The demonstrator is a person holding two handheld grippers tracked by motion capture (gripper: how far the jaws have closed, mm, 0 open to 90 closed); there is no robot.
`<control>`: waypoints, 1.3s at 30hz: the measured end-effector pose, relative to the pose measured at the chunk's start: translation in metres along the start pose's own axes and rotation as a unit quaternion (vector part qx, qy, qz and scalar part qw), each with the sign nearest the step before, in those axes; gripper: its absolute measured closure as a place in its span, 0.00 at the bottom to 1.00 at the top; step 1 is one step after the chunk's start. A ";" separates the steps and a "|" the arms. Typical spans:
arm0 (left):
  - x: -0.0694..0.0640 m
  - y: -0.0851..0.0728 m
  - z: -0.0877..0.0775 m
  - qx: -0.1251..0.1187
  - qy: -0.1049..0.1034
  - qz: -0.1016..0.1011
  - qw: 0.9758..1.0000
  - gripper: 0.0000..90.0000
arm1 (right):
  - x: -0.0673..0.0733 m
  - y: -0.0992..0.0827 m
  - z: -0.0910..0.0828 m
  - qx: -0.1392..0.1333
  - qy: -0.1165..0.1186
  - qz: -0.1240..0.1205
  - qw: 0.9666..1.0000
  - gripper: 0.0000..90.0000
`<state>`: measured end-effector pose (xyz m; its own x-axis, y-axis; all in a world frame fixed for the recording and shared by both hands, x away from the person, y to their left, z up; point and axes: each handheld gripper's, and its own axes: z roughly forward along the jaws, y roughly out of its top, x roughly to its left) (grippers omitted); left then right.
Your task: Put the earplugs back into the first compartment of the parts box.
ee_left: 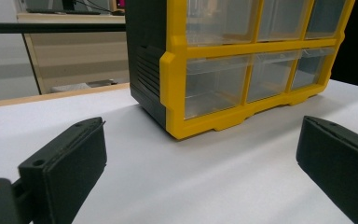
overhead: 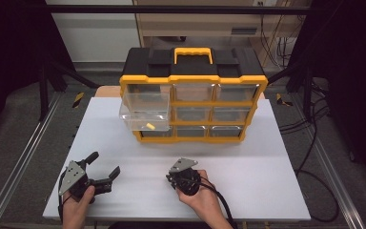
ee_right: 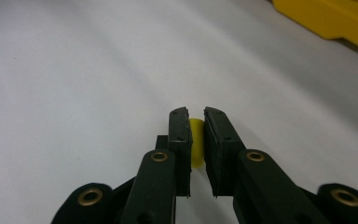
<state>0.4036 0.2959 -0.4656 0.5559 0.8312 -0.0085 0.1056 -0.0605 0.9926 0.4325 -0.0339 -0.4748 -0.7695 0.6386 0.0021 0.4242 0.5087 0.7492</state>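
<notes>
Two grippers, left gripper [overhead: 106,168] fingers spread wide, right gripper [ee_right: 196,135] fingers clamped on small yellow piece [ee_right: 196,144].

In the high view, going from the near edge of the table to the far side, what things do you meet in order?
Right gripper → small yellow piece in the pulled-out drawer → yellow handle of the drawer box.

Overhead plus two low tongs-mounted close-ups
</notes>
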 end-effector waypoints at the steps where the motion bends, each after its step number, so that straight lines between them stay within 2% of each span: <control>1: 0.000 0.000 0.000 0.000 0.000 0.001 1.000 0.01 | -0.002 0.000 -0.001 -0.004 0.002 -0.003 1.000 0.91; 3: 0.000 0.000 0.000 0.000 0.000 0.002 1.000 0.01 | -0.003 0.000 -0.003 -0.006 0.001 -0.003 1.000 0.91; 5: 0.001 0.000 0.000 0.002 0.004 0.004 1.000 0.01 | -0.007 0.001 -0.009 -0.022 0.004 0.005 1.000 0.91; 8: 0.002 0.000 -0.001 0.000 0.007 0.003 1.000 0.01 | -0.008 0.003 -0.015 -0.035 0.002 0.001 0.999 0.91; 15: -0.001 0.001 -0.002 -0.002 0.003 0.005 1.000 0.01 | -0.021 0.002 -0.026 -0.070 -0.017 0.021 0.997 0.91; 20: 0.002 -0.001 -0.003 -0.004 0.010 0.001 1.000 0.02 | -0.032 0.003 -0.035 -0.082 -0.029 0.025 0.996 0.91; 23: 0.003 -0.001 -0.003 -0.002 0.013 -0.001 1.000 0.02 | -0.039 0.002 -0.042 -0.092 -0.036 0.043 0.994 0.92; 27: 0.003 -0.001 -0.003 -0.003 0.014 0.001 1.000 0.02 | -0.043 0.001 -0.046 -0.099 -0.045 0.049 0.993 0.92; 32: 0.001 -0.002 -0.002 0.000 0.007 0.001 1.000 0.02 | -0.052 0.007 -0.061 -0.110 -0.060 0.054 0.991 0.92; 37: 0.000 -0.001 -0.002 0.000 0.005 0.003 1.000 0.02 | -0.062 0.014 -0.078 -0.119 -0.064 0.054 0.989 0.92; 39: 0.000 -0.002 -0.001 0.000 0.004 0.002 1.000 0.02 | -0.070 0.022 -0.088 -0.125 -0.058 0.063 0.988 0.92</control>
<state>0.4032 0.2966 -0.4672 0.5500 0.8352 -0.0043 0.1045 -0.0637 0.9925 0.4533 -0.1186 -0.4001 -0.6527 0.7565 0.0404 0.3700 0.2718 0.8884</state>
